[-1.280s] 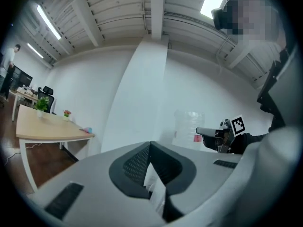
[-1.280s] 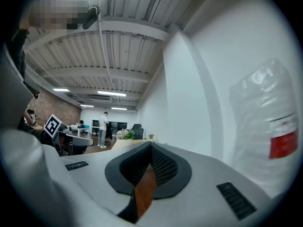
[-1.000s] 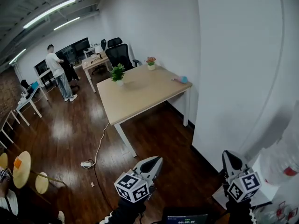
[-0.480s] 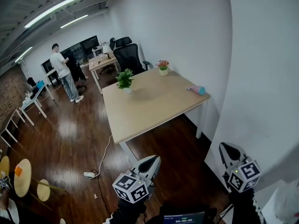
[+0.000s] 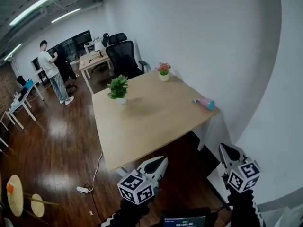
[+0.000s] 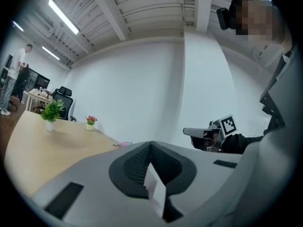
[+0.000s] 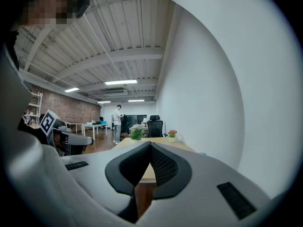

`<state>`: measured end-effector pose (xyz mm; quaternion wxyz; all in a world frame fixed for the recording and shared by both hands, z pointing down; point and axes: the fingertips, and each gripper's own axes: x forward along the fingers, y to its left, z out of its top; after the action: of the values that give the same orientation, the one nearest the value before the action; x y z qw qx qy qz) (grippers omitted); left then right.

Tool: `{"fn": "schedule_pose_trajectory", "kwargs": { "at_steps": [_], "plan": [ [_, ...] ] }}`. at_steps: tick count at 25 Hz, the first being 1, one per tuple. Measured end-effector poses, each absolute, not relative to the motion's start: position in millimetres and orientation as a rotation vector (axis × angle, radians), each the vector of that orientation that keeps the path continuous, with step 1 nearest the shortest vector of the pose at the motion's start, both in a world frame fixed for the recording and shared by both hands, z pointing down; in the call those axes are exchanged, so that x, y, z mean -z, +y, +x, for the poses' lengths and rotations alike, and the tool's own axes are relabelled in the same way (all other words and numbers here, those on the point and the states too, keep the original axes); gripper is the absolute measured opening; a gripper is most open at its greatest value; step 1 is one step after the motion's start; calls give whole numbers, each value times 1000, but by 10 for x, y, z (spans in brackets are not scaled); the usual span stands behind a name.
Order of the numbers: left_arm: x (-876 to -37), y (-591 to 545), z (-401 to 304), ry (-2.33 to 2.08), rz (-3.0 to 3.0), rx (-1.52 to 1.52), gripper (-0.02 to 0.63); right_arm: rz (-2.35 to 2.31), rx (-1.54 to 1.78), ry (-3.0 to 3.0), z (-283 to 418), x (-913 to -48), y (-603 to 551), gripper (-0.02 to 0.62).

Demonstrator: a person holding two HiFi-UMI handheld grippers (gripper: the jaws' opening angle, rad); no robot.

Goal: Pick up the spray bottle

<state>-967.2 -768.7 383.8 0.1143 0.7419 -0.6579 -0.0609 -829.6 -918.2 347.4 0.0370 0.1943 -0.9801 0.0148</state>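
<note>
Ahead, spray bottle (image 5: 204, 103) near table (image 5: 142, 122) edge.

Right hand-held gripper (image 7: 150, 144) — jaws together, nothing between — faces a wooden table (image 7: 177, 144) bearing a plant (image 7: 136, 133).

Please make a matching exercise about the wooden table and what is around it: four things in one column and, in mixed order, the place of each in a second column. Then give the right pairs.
Things
1. green leafy plant in a white pot
2. small pot of red flowers
3. pink spray bottle with a blue end
4. black office chair

Places
A. lying on its side near the right edge of the light wooden table
B. on the floor beyond the table's far end
C. at the table's far corner beside the white wall
D. standing near the table's far left corner

Pairs: 1-D, 2-C, 3-A, 4-B
</note>
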Motion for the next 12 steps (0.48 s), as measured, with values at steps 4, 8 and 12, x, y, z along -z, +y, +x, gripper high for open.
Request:
{"fn": "schedule_pose_trajectory", "kwargs": {
  "at_steps": [4, 8, 12],
  "plan": [
    [-3734, -8501, -10174, -1942, 2174, 168, 3, 585, -26, -3013, -8856, -3396, -9974, 6],
    [-3716, -9583, -10700, -1970, 2129, 159, 3, 520, -78, -3034, -9462, -3451, -11072, 6],
    [-3639, -10503, -11061, -1979, 2130, 153, 3, 496, -71, -3021, -9916, -3436, -11996, 6]
  ]
}}
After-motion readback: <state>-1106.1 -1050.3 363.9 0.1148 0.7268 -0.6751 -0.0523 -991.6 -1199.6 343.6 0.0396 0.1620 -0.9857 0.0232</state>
